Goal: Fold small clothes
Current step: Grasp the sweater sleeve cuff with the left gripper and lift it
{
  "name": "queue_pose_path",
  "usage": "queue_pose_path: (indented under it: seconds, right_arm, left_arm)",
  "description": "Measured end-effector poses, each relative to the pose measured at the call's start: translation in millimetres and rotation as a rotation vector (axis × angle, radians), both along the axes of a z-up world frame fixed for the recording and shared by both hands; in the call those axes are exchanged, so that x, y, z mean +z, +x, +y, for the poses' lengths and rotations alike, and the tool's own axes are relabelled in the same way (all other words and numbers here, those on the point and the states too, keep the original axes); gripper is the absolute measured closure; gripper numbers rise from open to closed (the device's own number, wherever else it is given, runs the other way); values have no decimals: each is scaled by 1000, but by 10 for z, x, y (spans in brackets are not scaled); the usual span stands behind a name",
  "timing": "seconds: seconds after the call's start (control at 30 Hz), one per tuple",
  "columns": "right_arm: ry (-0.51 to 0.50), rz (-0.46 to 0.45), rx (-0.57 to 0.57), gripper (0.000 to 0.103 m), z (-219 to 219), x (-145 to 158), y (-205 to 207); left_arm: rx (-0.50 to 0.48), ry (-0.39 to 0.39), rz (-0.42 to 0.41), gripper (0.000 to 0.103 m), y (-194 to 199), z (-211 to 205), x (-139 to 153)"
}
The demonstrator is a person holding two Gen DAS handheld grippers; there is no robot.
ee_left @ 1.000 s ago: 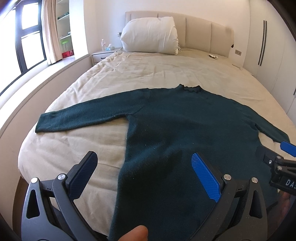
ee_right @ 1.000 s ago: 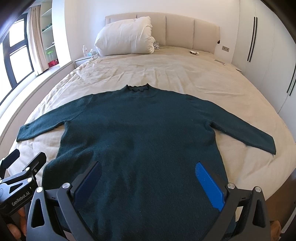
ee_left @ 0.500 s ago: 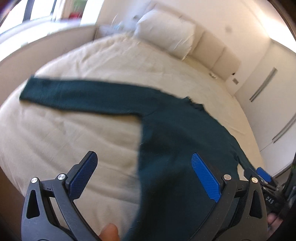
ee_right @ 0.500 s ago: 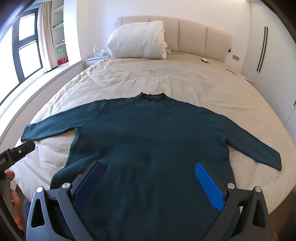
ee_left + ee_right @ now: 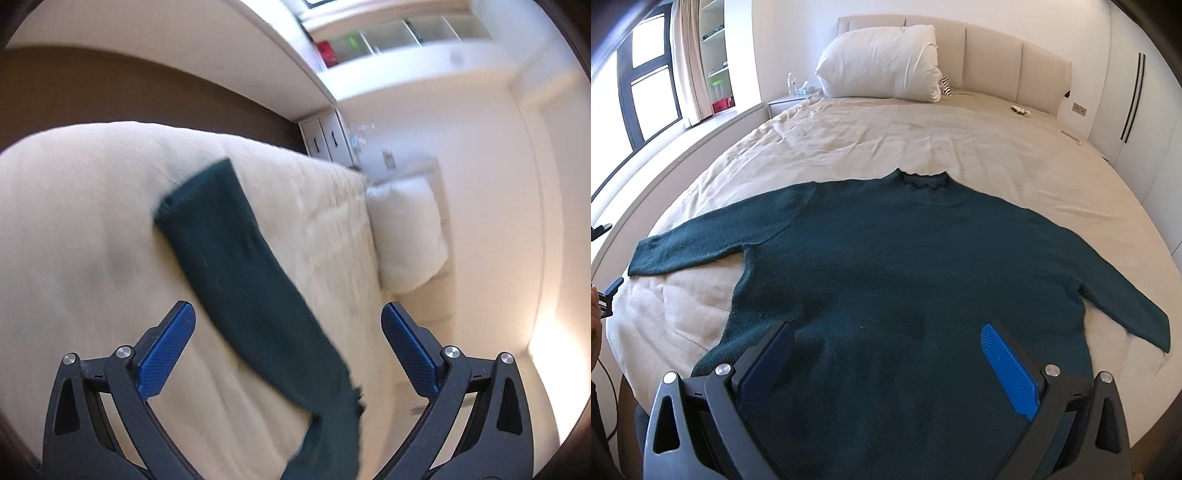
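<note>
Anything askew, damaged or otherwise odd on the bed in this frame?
Nothing stands out. The dark green sweater lies flat on the bed, both sleeves spread, no visible damage. The left hand-held gripper and right hand-held gripper are open and hold nothing. The left wrist view is tilted and motion-blurred.

dark teal sweater (image 5: 905,266) on cream bedsheet (image 5: 886,133), white pillow (image 5: 882,62), blue-padded black gripper (image 5: 886,354)
</note>
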State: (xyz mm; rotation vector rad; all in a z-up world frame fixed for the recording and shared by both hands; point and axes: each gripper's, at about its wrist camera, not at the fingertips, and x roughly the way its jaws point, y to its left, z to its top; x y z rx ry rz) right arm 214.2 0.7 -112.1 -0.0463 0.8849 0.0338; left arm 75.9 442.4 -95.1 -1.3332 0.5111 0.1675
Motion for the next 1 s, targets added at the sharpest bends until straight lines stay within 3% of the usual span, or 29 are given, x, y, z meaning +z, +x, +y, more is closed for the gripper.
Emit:
queue_pose_path:
  seconds: [0.17, 0.4, 0.5, 0.63, 0.8, 1.0]
  right_arm:
    - [13, 25, 16, 0, 107, -91, 159]
    - [17, 29, 38, 0, 196, -146, 274]
    - [36, 36, 27, 0, 157, -173, 306]
    - [56, 43, 16, 0, 131, -205, 330]
    - [67, 52, 24, 0, 145, -235, 349]
    - [91, 43, 16, 0, 93, -225, 346]
  left_arm:
    - [23, -128, 1, 20, 160, 179, -403]
    - [123, -205, 13, 22, 330, 237, -795]
    - [142, -212, 19, 23, 399, 260, -883]
    - [175, -225, 44, 40, 336, 229, -1006]
    - [198, -210, 72, 41, 372, 212, -1171]
    - [219, -218, 57, 42, 703, 219, -1079]
